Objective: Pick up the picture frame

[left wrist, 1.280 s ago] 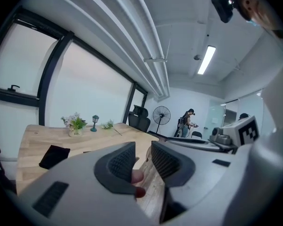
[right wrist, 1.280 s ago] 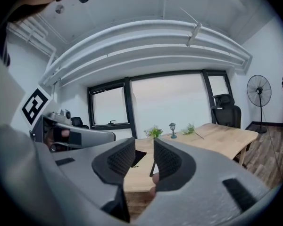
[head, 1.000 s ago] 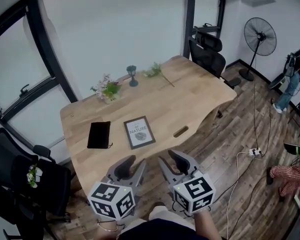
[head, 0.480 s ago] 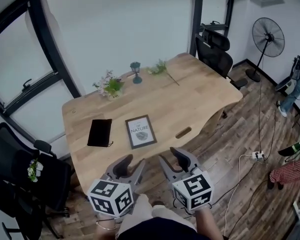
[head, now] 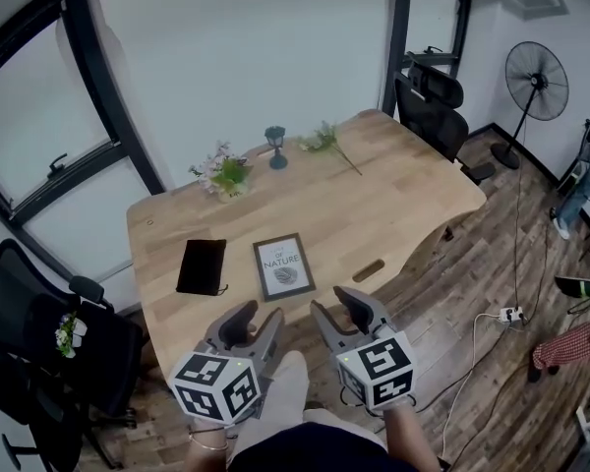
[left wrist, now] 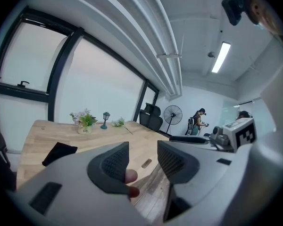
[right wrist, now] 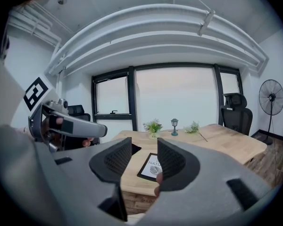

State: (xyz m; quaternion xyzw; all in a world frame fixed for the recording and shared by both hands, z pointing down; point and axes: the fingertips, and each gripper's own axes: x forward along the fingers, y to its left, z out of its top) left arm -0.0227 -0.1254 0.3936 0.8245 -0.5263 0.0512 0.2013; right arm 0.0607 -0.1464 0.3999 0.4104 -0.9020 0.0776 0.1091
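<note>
Both grippers sit closer to the table edge than a sec ago, and the table has slid a bit right in the head view. The jaws on both have just been opening, nothing btw them.

Head view: left gripper [head: 261, 315] and right gripper [head: 332, 306] are side by side at the bottom, at the near edge of the wooden table [head: 393, 195], both spread wide and empty. The picture frame [head: 283, 266] lies flat and face up on the table just ahead of the two grippers, untouched. A black pouch [head: 203, 265] is just left of it. Near the far edge are a flower pot [head: 224, 177], a small lantern [head: 275, 147] and a green sprig [head: 326, 143]. An office chair [head: 435, 106] stands at the far right end, w/ a fan [head: 537, 82] beyond.

Left gripper view: jaws apart, only tabletop and floor show thru the gap. A fingertip [left wrist: 130, 175] peeks by the left jaw, and the pouch is off to the left.

Right gripper view: jaws apart w/ the picture frame showing in the gap, well ahead on the table, no contact.
</note>
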